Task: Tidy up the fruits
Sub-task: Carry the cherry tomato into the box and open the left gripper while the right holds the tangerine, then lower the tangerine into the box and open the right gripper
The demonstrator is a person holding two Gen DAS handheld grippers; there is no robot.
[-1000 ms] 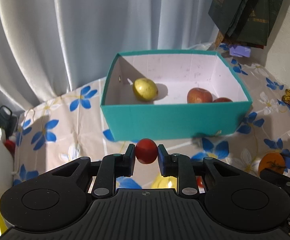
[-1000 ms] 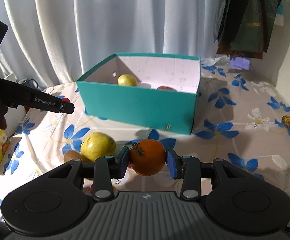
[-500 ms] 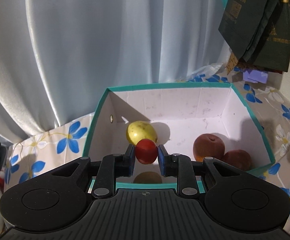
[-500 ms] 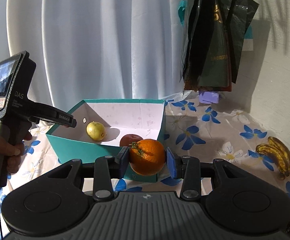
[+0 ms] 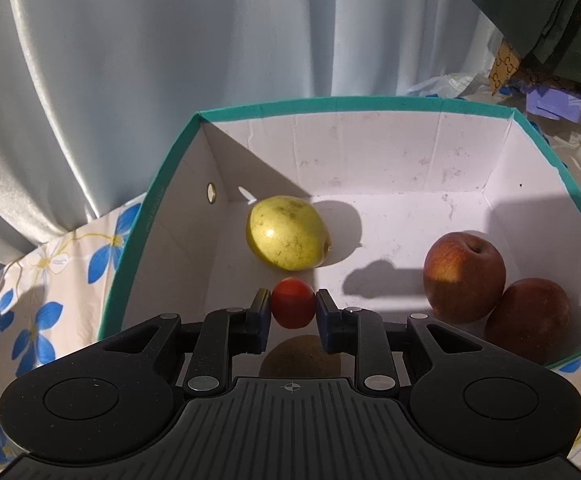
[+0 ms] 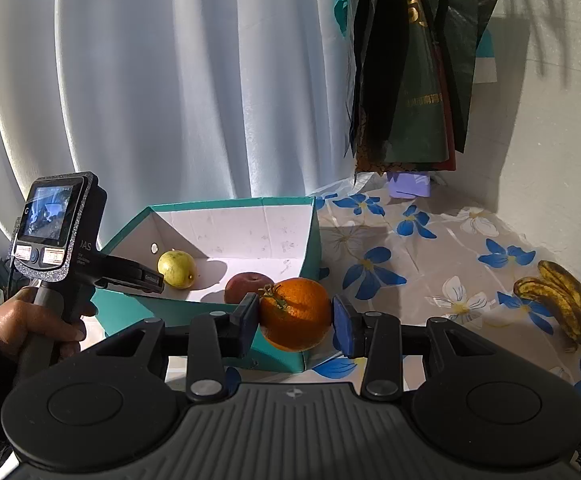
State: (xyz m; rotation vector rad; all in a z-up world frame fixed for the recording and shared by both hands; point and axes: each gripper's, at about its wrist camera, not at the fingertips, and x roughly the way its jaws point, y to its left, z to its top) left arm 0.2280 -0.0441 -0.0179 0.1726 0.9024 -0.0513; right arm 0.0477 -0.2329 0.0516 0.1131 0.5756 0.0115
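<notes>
My left gripper (image 5: 292,304) is shut on a small red fruit (image 5: 292,302) and hangs over the inside of the teal box (image 5: 158,216). On the box's white floor lie a yellow-green fruit (image 5: 286,238), two red apples (image 5: 464,276) on the right, and a brown kiwi (image 5: 300,356) under my fingers. In the right wrist view my right gripper (image 6: 295,316) is shut on an orange (image 6: 295,314), held in the air just in front of the teal box (image 6: 290,356). The left gripper (image 6: 146,278), held by a hand, reaches over the box's left wall.
Dark-spotted bananas (image 6: 558,300) lie on the flowered tablecloth (image 6: 430,264) to the right of the box. A pale curtain (image 6: 170,100) hangs behind. Dark green bags (image 6: 414,80) hang at the back right above a small purple thing (image 6: 408,185).
My left gripper has carried the red fruit forward from in front of the box to over its inside and lower. My right gripper has lifted the orange and tipped upward.
</notes>
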